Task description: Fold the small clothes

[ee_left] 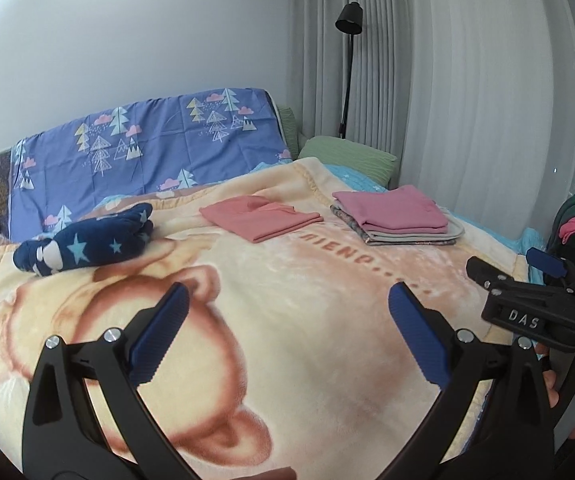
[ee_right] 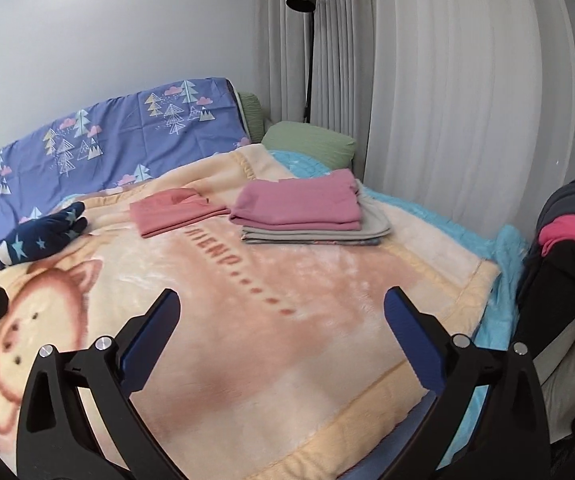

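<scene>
A folded salmon-pink garment [ee_left: 261, 218] [ee_right: 175, 210] lies flat on the cream bear blanket [ee_left: 287, 320] [ee_right: 287, 300]. To its right stands a stack of folded clothes [ee_left: 397, 220] [ee_right: 307, 210] with a pink piece on top. A crumpled navy garment with stars [ee_left: 87, 244] [ee_right: 35, 240] lies at the left. My left gripper [ee_left: 287, 308] is open and empty above the blanket. My right gripper [ee_right: 281, 312] is open and empty too; it also shows at the right edge of the left wrist view [ee_left: 527, 280].
A blue tree-print cover [ee_left: 147, 152] leans on the back wall. A green pillow [ee_left: 347, 156] and a black floor lamp [ee_left: 349, 20] stand by the curtains. A heap of dark and pink clothes [ee_right: 567, 236] sits beyond the bed's right edge.
</scene>
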